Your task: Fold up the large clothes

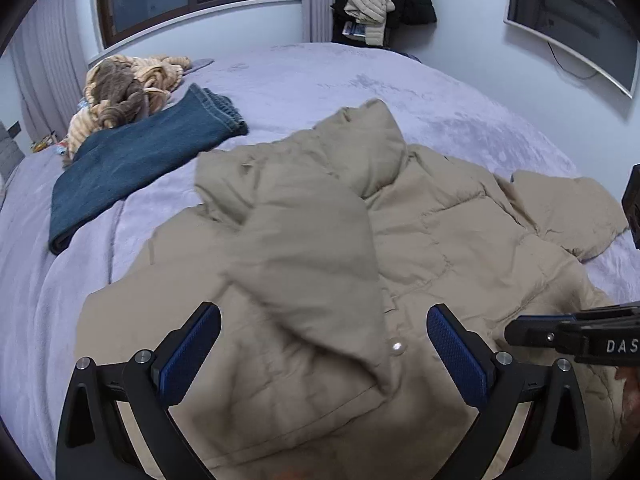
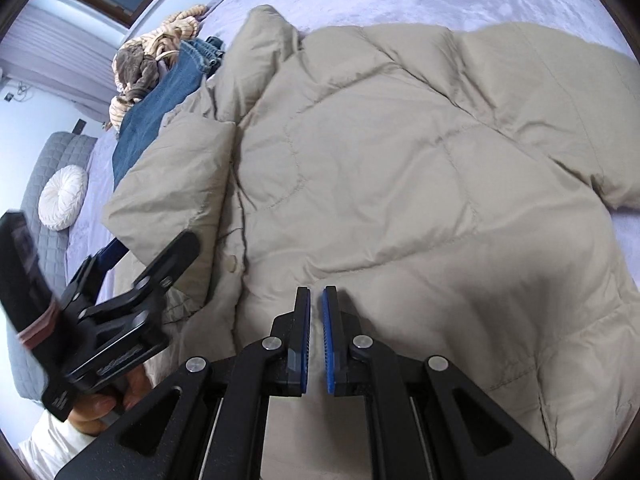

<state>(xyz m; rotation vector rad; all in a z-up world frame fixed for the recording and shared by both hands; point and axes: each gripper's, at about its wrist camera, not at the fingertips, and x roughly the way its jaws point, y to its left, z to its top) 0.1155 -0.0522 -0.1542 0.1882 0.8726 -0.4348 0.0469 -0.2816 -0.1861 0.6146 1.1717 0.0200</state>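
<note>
Hovering over a tan puffer jacket (image 1: 420, 220) spread on the bed (image 1: 300, 76), the left gripper (image 1: 324, 344) gapes wide and empty, the right gripper (image 2: 316, 300) barely parted, empty; one sleeve (image 1: 312, 248) folded in, most folding apparently remains.

A beige quilted puffer jacket (image 1: 360, 240) lies spread on the lavender fleece-covered bed (image 1: 320, 80), one sleeve folded across its front. The left tool (image 1: 324, 336) hovers over it, blue pads spread wide with nothing gripped. Folded blue jeans (image 1: 136, 168) lie far left, beside a crumpled tan striped blanket (image 1: 128, 88).
</note>
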